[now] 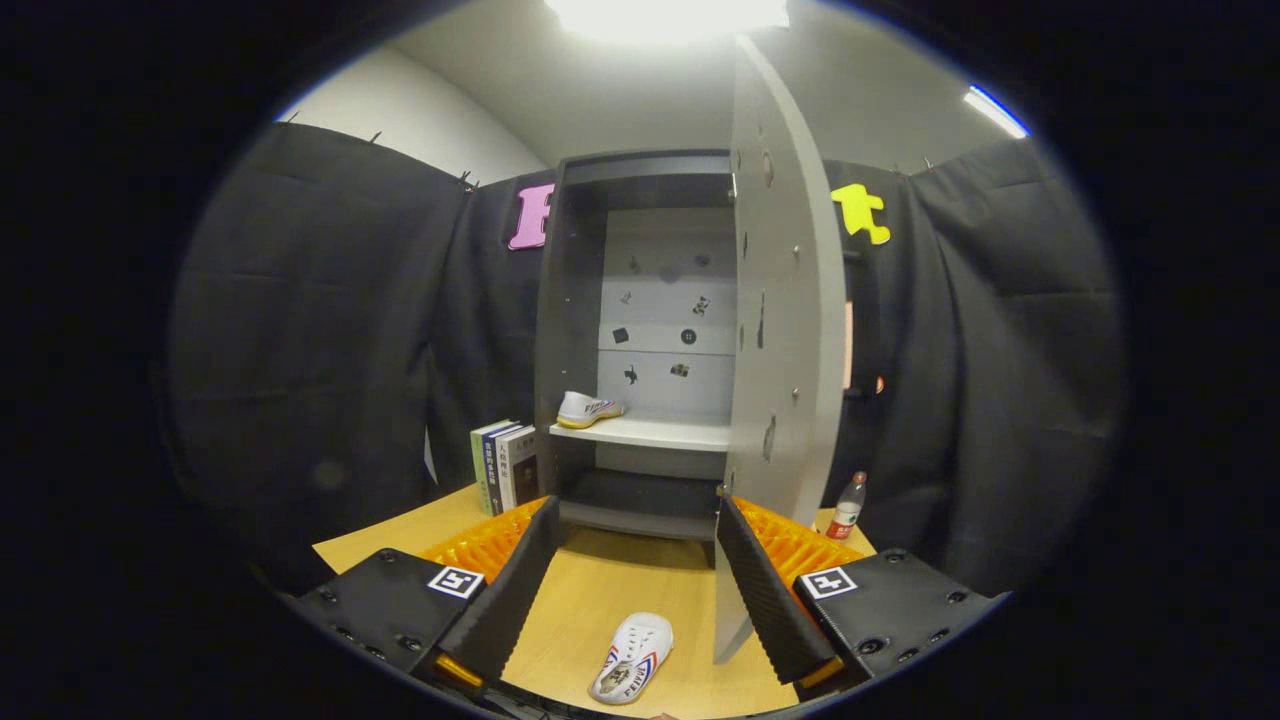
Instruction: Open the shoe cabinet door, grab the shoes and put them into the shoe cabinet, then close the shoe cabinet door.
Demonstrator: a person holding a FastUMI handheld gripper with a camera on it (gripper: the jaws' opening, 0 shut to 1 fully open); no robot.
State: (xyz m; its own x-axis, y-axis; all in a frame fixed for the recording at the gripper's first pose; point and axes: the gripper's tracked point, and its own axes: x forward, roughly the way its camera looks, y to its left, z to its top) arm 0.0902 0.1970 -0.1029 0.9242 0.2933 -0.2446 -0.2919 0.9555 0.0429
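Shoe cabinet (575,300) stands upright at the back of the wooden counter (610,590), against the black cloth wall. Dark frame, pale back panel dotted with small stickers. Its door (785,300) swung wide open, pale inner face toward us, edge-on just ahead of the right finger.

Gripper (635,585) held level and low over the counter, aimed straight at the open cabinet; jaws spread wide, nothing between them but bare counter and a shoe.

One white shoe (590,408) sits on the cabinet's light shelf (660,433), at its left end, toe pointing right. Second white shoe (632,658), red and blue side stripes, lies on the counter between the fingers, untouched.

Three books (503,465) stand upright just left of the cabinet. Small bottle (847,506), red label, stands right of the door.
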